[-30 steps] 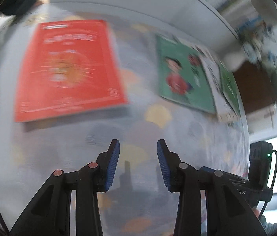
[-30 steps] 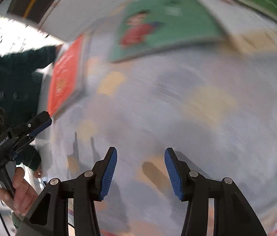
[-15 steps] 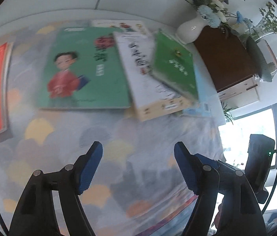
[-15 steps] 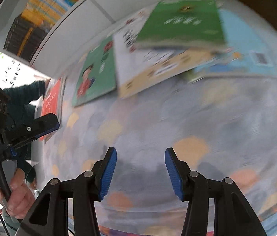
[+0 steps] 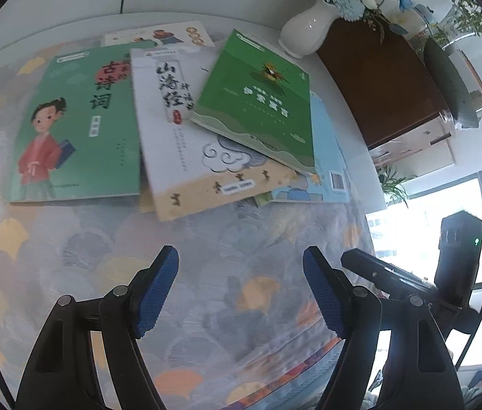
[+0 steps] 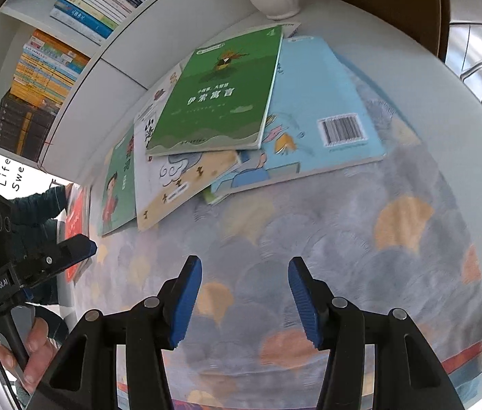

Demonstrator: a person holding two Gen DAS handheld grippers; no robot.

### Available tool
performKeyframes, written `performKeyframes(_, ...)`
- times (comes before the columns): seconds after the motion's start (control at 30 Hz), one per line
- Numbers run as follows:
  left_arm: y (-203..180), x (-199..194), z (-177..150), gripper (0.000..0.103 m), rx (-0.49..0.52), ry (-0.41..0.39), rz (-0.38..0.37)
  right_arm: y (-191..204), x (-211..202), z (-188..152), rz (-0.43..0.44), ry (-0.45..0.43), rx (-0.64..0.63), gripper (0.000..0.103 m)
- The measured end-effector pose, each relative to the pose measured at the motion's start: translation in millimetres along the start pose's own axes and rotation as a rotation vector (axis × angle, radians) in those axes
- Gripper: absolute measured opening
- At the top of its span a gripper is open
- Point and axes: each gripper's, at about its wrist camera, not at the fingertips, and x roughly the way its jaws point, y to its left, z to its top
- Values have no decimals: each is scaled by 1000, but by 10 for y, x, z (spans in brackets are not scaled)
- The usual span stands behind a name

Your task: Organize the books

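So, nearest first: the left gripper is now spread wide with nothing between its blue pads, whereas a second ago the same jaws were seen much closer together. The right gripper is held partly apart, also empty, and its gap looks about the same as before. Both are hung over the patterned tablecloth, tilted downward, and nothing is touched by either.

What's changed most is the view. A second ago the red book was framed large and central in the left view; now only a sliver of it is seen at the far left edge, set well apart from everything else. The messy pile is what's been brought to the middle instead.

That pile is spread further back on the cloth: a green book with a girl in red lies flat on the left, a white book is overlapped onto it, a dark green book is laid crooked on top, and a light blue book with a barcode is stuck out underneath on the right. Beyond them a white vase and a brown cabinet can be made out.

Judging by all this, the red one is probably counted as dealt with, and the pile is being lined up for the next pick, likely the top dark green book.
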Motion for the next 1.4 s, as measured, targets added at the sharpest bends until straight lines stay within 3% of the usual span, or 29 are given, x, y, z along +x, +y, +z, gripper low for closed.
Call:
performKeyframes(0.37,-136,157,120,74,-15,-17,34,-62,42,266,28,1,-80,51)
performKeyframes(0.57,-131,166,496,74,-6,-78,77,-255,16,560,20,-49,-35,51)
performKeyframes(0.73,-106,237,979,71,10,-150,105,-392,-4,902,8,-141,26,51)
performKeyframes(0.77,-89,278,1072,69,6,-162,115,-404,19,966,6,-150,33,51)
performKeyframes(0.83,-19,457,1281,50,-7,-166,166,-406,108,1096,3,-163,38,51)
performKeyframes(0.9,70,667,1405,39,-30,-127,214,-357,250,1203,-35,-155,15,51)
performKeyframes(0.93,127,791,1459,34,-45,-91,182,-322,346,1257,-67,-143,-4,50)
performKeyframes(0.97,162,867,1470,34,-59,-68,145,-294,402,1286,-82,-136,-16,48)
performKeyframes(1.03,130,866,1451,34,-36,-101,134,-257,503,1341,-83,-122,-32,42)
performKeyframes(1.17,10,896,1381,34,30,-65,88,-142,627,1354,-49,-94,-86,29)
performKeyframes(1.27,-128,858,1229,34,85,-56,124,4,594,1291,-167,-101,-180,31)
performKeyframes(1.4,-135,739,855,34,65,-23,61,-2,389,1093,-148,-92,-212,32)
